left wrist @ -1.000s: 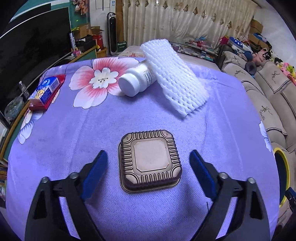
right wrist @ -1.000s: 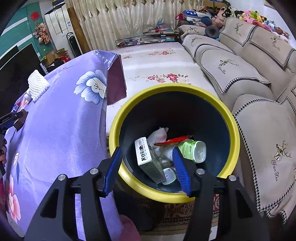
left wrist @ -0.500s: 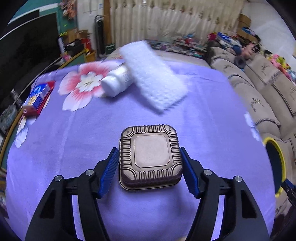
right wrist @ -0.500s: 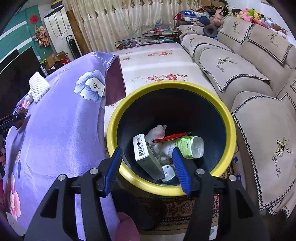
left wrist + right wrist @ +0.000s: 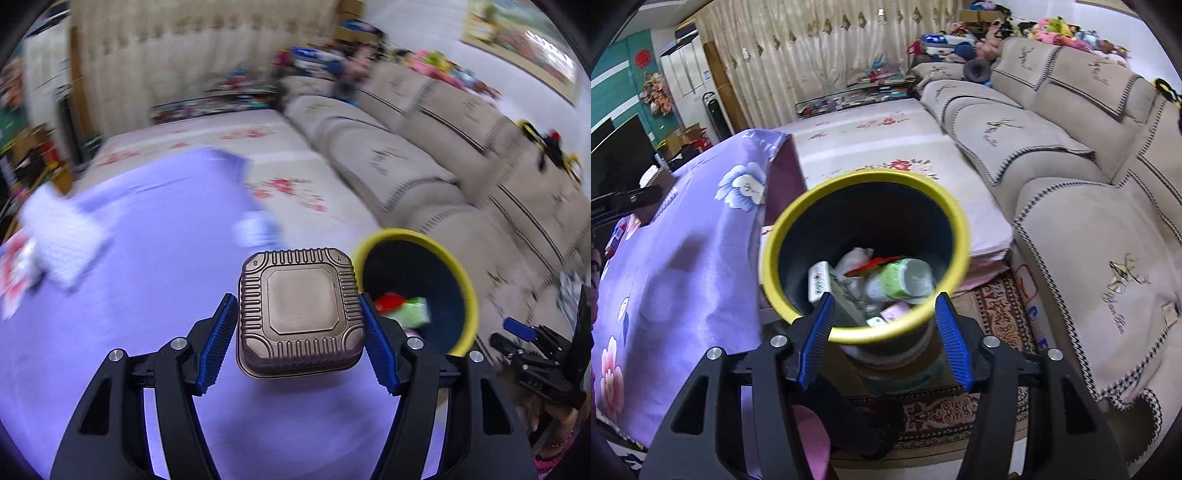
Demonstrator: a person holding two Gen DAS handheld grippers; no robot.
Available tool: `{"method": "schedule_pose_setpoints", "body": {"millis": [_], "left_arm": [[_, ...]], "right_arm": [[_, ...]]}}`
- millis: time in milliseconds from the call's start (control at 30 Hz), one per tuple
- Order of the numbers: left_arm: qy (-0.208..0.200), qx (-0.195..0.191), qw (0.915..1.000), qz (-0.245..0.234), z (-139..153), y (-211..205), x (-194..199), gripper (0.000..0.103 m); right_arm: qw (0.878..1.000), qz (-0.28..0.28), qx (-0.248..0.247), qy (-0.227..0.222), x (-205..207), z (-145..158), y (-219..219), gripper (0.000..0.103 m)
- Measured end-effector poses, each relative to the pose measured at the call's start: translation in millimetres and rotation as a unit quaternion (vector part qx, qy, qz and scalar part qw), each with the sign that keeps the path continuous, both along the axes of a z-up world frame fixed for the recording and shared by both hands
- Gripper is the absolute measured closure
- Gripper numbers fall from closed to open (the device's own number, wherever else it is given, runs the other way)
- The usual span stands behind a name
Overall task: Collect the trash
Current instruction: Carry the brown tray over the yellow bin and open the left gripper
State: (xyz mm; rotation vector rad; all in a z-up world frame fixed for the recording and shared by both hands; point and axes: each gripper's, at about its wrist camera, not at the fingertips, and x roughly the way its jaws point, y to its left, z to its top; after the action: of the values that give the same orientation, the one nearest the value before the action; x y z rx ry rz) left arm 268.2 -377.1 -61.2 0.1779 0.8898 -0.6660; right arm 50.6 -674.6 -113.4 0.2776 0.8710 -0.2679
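Note:
My left gripper (image 5: 300,339) is shut on a brown ribbed foil tray (image 5: 301,314), held upside down above the purple tablecloth (image 5: 147,302). The yellow-rimmed dark bin (image 5: 454,266) stands just to its right, with trash inside. In the right wrist view the same bin (image 5: 864,332) sits between my right gripper's open, empty fingers (image 5: 882,339), which straddle its near rim. It holds a green-and-white bottle (image 5: 901,277), a white box (image 5: 818,280) and other scraps. My right gripper also shows in the left wrist view (image 5: 535,354).
A white foam net sleeve (image 5: 62,232) lies blurred at the table's far left. A beige sofa (image 5: 1089,166) runs along the right. A patterned rug (image 5: 997,325) lies under the bin. The purple floral cloth (image 5: 683,258) hangs beside the bin.
My left gripper closed on the foil tray, lifted it and swung right toward the bin. My right gripper opened wider and moved in around the bin's near rim.

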Motion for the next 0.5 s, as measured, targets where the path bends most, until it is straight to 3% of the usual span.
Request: {"method": "schedule_pose_setpoints", "body": {"millis": [200, 400, 500], "left_arm": [[0.021, 0.017, 0.9968, -0.075, -16.3, -100.5, -21.1, 0.037], [0.036, 0.037, 0.9936, -0.100, -40.5, -163.0, -19.7, 0.036], [0.037, 0.044, 0.9932, -0.101, -50.3, -179.5, -12.8, 0.023]], "right_arm": [[0.999, -0.033, 0.006, 0.004, -27.8, -6.0, -24.7, 0.049], [0.998, -0.057, 0.018, 0.013, -46.0, -18.9, -41.3, 0.049], [0.998, -0.063, 0.024, 0.015, -49.6, -23.3, -45.0, 0.049]]}}
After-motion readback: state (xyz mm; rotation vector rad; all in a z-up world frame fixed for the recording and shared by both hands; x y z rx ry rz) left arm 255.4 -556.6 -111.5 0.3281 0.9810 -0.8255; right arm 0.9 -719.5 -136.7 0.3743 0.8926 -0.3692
